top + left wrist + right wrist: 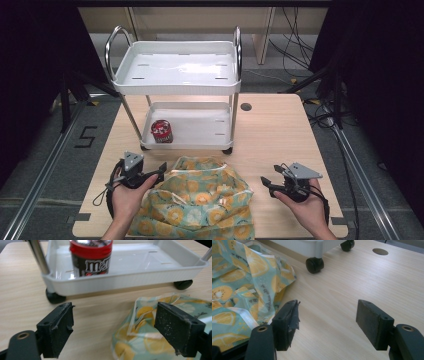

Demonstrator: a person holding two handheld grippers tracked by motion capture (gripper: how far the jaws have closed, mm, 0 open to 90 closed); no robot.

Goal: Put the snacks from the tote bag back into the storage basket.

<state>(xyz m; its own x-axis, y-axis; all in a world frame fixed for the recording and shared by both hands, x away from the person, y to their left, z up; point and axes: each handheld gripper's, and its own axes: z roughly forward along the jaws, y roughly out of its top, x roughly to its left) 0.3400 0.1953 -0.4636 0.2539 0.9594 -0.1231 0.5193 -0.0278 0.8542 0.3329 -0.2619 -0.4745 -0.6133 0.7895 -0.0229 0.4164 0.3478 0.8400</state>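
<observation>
A bag of thin cloth or plastic, with a print of yellow lemon slices on pale green, lies crumpled on the wooden table, at the near edge between the two hands. The left gripper is just beside the bag's left side; its jaws stand wide apart and hold nothing, and in the left gripper view one jaw is in front of the bag's edge. The right gripper is near the bag's right side, also open and empty, above bare table. Behind the bag stands a white trolley, and a red M&M's jar is on its lower shelf.
</observation>
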